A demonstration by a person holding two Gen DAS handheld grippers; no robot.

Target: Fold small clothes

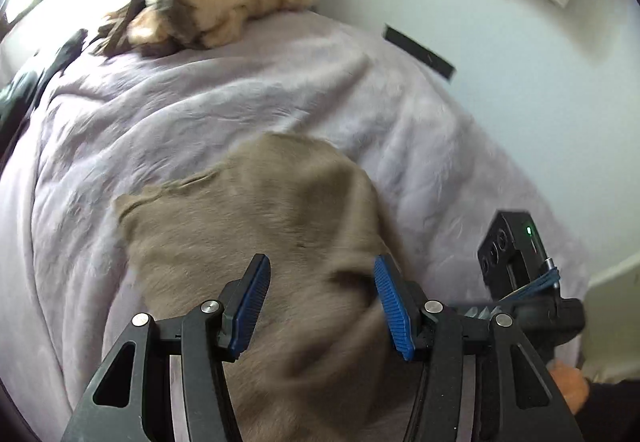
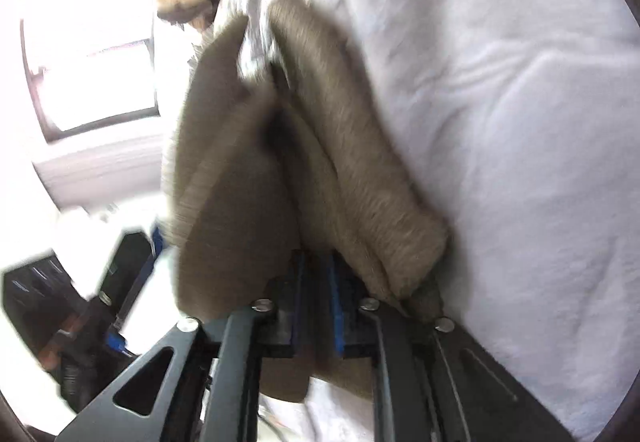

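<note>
One taupe garment, lying on lilac blanket, bunched edge lifted at right; right gripper nearly closed, pinching its folds; left gripper wide apart, gripping nothing, hovering directly above cloth, nearer free flat portion; long axis running away from both claws; tan plush throw far beyond.

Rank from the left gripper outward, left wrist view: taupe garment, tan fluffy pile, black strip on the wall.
1. taupe garment: directly under the open left gripper.
2. black strip: upper right, on the wall beyond the bed edge.
3. tan fluffy pile: far end of the bed, upper left.
</note>
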